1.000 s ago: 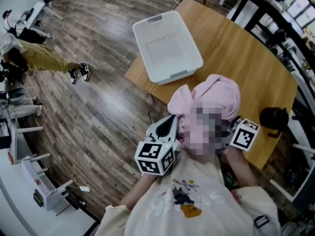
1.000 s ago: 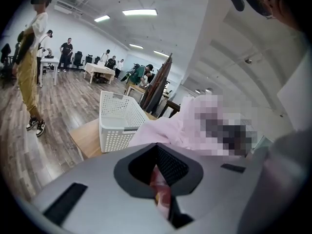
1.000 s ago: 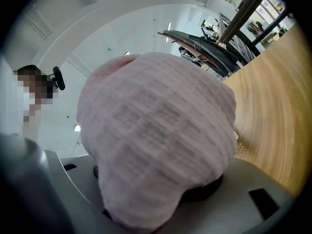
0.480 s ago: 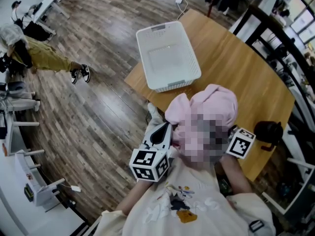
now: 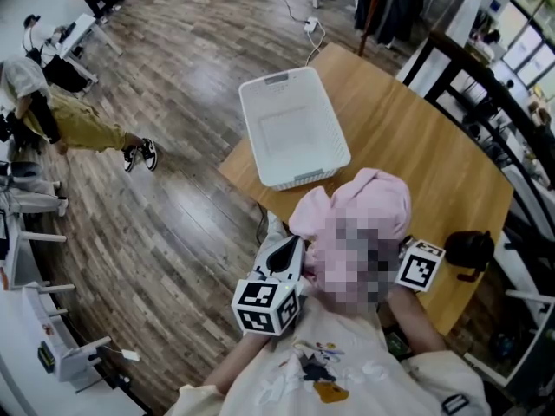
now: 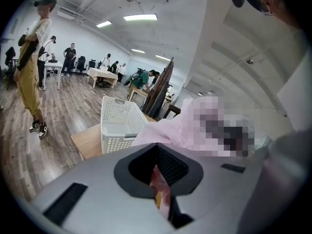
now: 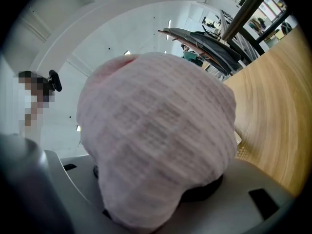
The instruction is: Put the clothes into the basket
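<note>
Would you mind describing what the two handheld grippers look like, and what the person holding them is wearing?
The left gripper and right gripper have pale grey shells, black round the jaws, and each carries a white cube with black square markers. The person wears a cream short-sleeved shirt with a cartoon print.

The pink cloth [image 7: 156, 135] is soft and matt, with a rough waffle weave. The basket [image 5: 295, 133] is matt white plastic, its walls pierced in a fine grid. The table [image 5: 425, 154] is smooth light wood. The floor [image 5: 173, 198] is grey-brown wood planks with a faint sheen.
</note>
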`<action>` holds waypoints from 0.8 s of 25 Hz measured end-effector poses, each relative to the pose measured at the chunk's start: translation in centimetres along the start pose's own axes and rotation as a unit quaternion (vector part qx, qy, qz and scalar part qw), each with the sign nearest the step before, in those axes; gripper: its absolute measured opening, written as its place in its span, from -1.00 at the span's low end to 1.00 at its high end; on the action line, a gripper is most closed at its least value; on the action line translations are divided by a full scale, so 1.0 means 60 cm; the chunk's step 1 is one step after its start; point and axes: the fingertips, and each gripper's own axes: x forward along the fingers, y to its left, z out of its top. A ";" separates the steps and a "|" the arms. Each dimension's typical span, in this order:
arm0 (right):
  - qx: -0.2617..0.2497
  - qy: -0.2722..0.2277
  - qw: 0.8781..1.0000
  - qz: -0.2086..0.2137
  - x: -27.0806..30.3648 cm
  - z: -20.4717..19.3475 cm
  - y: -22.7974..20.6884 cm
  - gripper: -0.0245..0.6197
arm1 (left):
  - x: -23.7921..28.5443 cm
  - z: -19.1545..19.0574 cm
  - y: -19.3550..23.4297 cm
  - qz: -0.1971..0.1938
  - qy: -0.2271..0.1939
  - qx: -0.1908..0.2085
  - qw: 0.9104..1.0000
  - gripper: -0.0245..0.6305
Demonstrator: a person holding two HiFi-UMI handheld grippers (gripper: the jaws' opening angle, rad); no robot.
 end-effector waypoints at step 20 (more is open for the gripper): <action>-0.033 0.012 0.999 0.002 0.092 0.064 0.006 -0.06 | 0.039 0.073 0.054 0.003 -0.018 -0.016 1.000 -0.93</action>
